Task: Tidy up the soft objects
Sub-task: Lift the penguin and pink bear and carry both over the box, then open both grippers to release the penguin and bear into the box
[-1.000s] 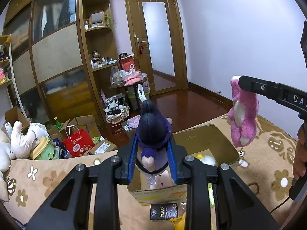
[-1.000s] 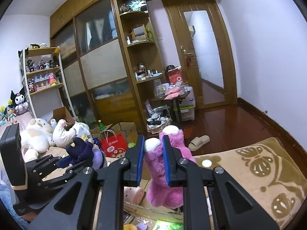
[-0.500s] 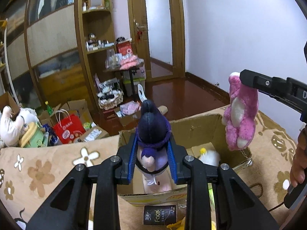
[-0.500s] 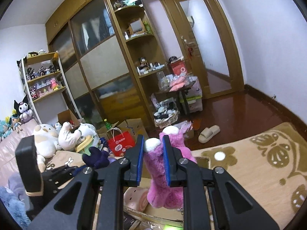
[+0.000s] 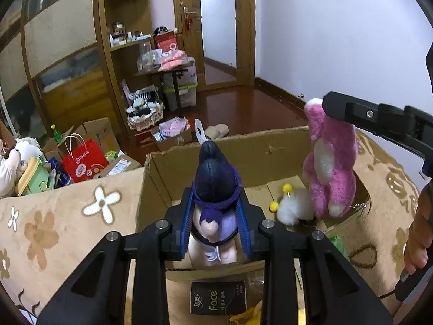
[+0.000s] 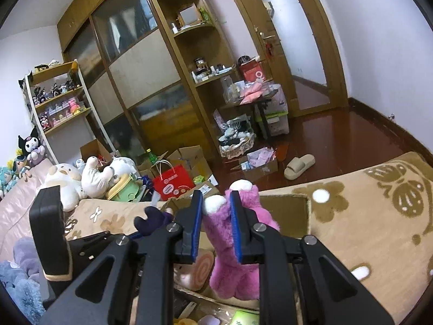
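Purple plush (image 5: pixel 215 178) clamped in left claw (image 5: pixel 215 216), above open cardboard box (image 5: pixel 162 168). Pink plush (image 6: pixel 230 243) pinched in right claw (image 6: pixel 215 227), hanging over same box. Box on beige floral blanket (image 5: pixel 67 216). Room: wooden wardrobe (image 6: pixel 140 62), dark wood floor (image 6: pixel 338 140), clutter.

1. Between your left jaws sits a soft doll (image 5: pixel 215 187) with a dark matt cloth hood.
2. Your right jaws pinch a shaggy pink plush (image 6: pixel 230 246).
3. Below both jaws lies a rough, matt cardboard box (image 5: pixel 243 146).
4. Beyond it, the wood floor (image 5: pixel 243 108) looks glossy.
5. The jaws carry ribbed blue pads (image 5: pixel 188 222).
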Demonstrator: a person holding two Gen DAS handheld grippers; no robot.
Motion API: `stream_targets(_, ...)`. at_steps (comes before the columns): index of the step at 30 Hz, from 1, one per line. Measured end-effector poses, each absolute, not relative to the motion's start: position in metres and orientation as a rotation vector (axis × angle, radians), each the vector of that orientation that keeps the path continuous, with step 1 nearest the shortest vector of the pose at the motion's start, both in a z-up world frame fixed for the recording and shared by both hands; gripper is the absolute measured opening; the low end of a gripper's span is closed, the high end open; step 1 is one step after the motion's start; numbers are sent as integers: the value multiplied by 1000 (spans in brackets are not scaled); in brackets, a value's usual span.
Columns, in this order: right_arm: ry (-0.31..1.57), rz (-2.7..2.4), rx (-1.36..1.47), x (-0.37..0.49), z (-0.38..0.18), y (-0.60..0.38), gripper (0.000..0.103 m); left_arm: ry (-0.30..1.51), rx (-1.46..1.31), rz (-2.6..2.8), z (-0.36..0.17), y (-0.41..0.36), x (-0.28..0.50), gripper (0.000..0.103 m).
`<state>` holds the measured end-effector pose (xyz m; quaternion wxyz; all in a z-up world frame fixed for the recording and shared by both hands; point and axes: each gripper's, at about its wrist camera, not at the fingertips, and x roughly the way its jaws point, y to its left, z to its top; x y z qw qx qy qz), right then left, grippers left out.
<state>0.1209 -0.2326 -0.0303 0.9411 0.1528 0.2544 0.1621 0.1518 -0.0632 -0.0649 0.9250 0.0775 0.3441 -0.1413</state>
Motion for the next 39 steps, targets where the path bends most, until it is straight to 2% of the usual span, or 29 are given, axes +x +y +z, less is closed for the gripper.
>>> stream_targets(9, 552, 290, 336, 121, -36, -233, 24, 725, 155, -270, -67, -63, 150, 31)
stream_targets(10, 557, 286, 338, 122, -37, -234, 25, 728, 153, -268, -68, -63, 150, 33)
stream_targets(12, 570, 271, 347, 123, -39, -238, 27, 733, 146, -257, -66, -60, 151, 45)
stream_targets(13, 577, 268, 352, 123, -39, -239, 30, 731, 146, -250, -65, -60, 150, 56)
stream_targets(18, 591, 251, 338, 122, -41, -242, 38, 714, 184, -225, -61, -61, 143, 63)
stream_targets(20, 592, 247, 328, 120, -40, -242, 40, 720, 182, -218, -59, -59, 143, 75)
stream_targets(21, 594, 246, 328, 120, -39, -242, 42, 720, 179, -212, -58, -58, 142, 76)
stream_targets(24, 600, 232, 331, 114, -39, -244, 52, 725, 171, -204, -53, -55, 139, 83)
stream_targets(26, 599, 224, 333, 111, -38, -246, 58, 728, 164, -191, -50, -52, 135, 91)
stream_targets(29, 599, 213, 330, 102, -34, -248, 64, 728, 146, -187, -44, -49, 129, 94)
stream_targets(32, 596, 200, 327, 94, -29, -251, 79, 718, 121, -206, -37, -45, 118, 96)
stream_targets(35, 586, 185, 343, 84, -24, -256, 88, 698, 132, -184, -27, -43, 104, 99)
stream_targets(39, 596, 183, 354, 74, -18, -262, 96, 676, 136, -163, -16, -40, 86, 99)
